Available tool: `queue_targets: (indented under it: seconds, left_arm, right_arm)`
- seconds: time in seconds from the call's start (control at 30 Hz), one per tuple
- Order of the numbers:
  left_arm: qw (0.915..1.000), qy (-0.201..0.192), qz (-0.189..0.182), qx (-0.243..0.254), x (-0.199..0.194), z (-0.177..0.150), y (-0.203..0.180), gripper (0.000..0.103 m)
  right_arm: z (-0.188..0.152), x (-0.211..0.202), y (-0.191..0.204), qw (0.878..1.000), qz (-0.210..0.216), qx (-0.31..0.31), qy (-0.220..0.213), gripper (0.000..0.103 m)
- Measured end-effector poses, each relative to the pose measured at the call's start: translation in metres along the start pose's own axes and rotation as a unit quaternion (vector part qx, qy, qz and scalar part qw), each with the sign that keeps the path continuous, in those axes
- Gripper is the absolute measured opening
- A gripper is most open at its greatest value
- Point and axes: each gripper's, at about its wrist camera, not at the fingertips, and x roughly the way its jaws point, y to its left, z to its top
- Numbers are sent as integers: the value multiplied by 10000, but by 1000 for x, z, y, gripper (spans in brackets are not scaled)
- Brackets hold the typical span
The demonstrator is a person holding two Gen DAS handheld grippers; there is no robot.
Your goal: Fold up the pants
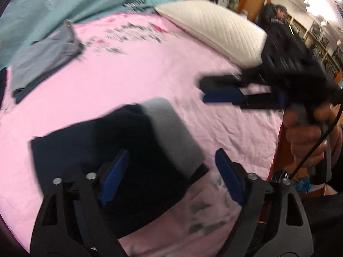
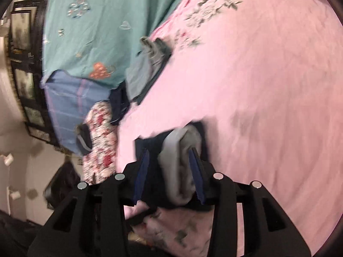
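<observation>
The left wrist view looked down on a pink bedsheet (image 1: 133, 85) where the folded pants (image 1: 133, 150), dark navy with a grey band, lay near the close edge of the bed. The left gripper (image 1: 171, 175) hung above them with its blue pads (image 1: 229, 177) standing well apart and nothing pressed between them. To the right, a hand (image 1: 306, 137) held the right gripper (image 1: 214, 90) over bare sheet, beside a white quilted pillow (image 1: 214, 27). A second folded grey garment (image 1: 45, 62) lay far to the left, at the border between the pink sheet and a teal sheet (image 1: 75, 0).

In the right wrist view, the right gripper (image 2: 169, 169) had the grey band of the pants (image 2: 180, 162) between its pads; whether the pads pressed the cloth or merely flanked it could not be told through the blur. The grey garment (image 2: 145, 68) lay further off against the teal sheet (image 2: 96, 21).

No containers appeared in either view. A wide stretch of pink sheet (image 2: 268, 85) lay open beyond and to the right of the pants, while on the left the bed edge fell away close by, where a blue checked cloth (image 2: 70, 107) and a floral cloth (image 2: 100, 141) hung.
</observation>
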Motion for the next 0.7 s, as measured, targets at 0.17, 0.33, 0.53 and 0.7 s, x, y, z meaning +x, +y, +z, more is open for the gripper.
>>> queue_targets:
  seconds: [0.17,0.33,0.53,0.7]
  left_arm:
    - [9987,183,454,-119,28,-1,-18,75]
    - [9960,278,829,-162,33,-3,-25,76]
    - [9919,412,1202,-80,47,-6,-37,81]
    - [9881,319,1507,-46,50,-4,-45,86]
  right_arm:
    - [32,29,6,9966,169,-625,512,40]
    - [34,64,19,9748,758,-1311,1636,39]
    - [41,87,-5,9648,84,-1710,1997,0]
    - [56,61,14,9653,509,-1803,1820,7]
